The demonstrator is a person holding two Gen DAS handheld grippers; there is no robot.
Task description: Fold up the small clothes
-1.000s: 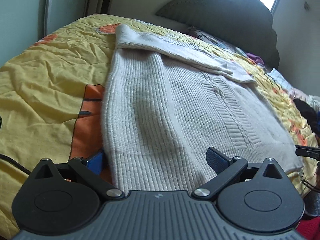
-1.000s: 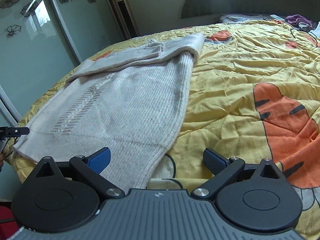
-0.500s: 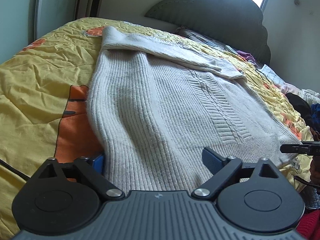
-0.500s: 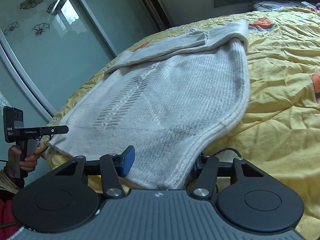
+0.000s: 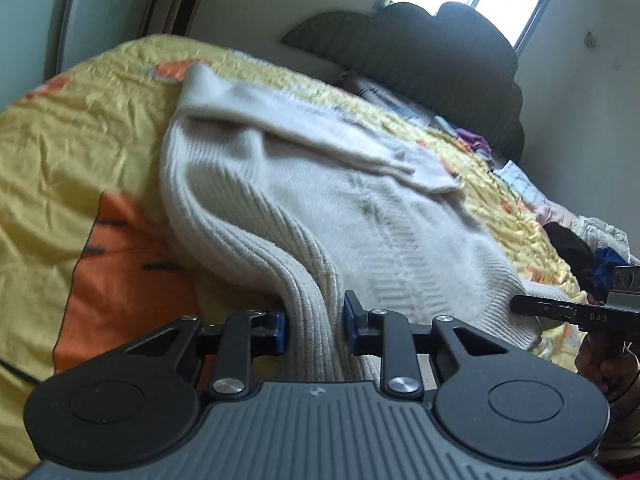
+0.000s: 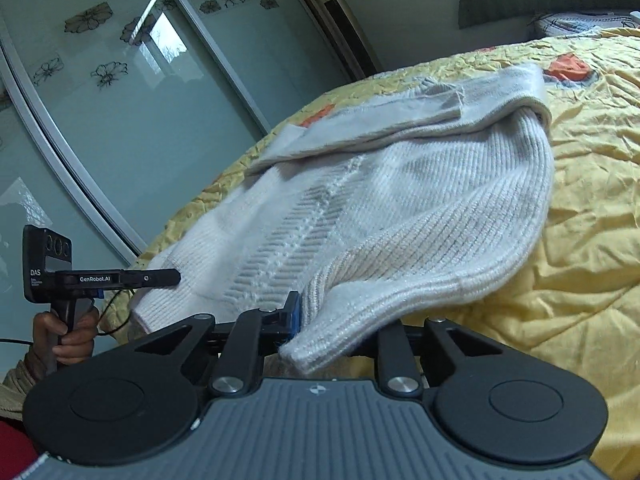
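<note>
Jaws just closed: left gripper (image 5: 314, 322), right gripper (image 6: 334, 320) | each pinching sweater (image 5: 320, 208) hem (corners lifting) | fold-over starting

We look along each gripper from the bed's near edge, close above the cream ribbed knit sweater (image 5: 352, 216) (image 6: 400, 208), which both views share.

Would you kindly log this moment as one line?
left gripper: closing on sweater hem | right gripper: closing on hem | hem lifting off bedspread
</note>
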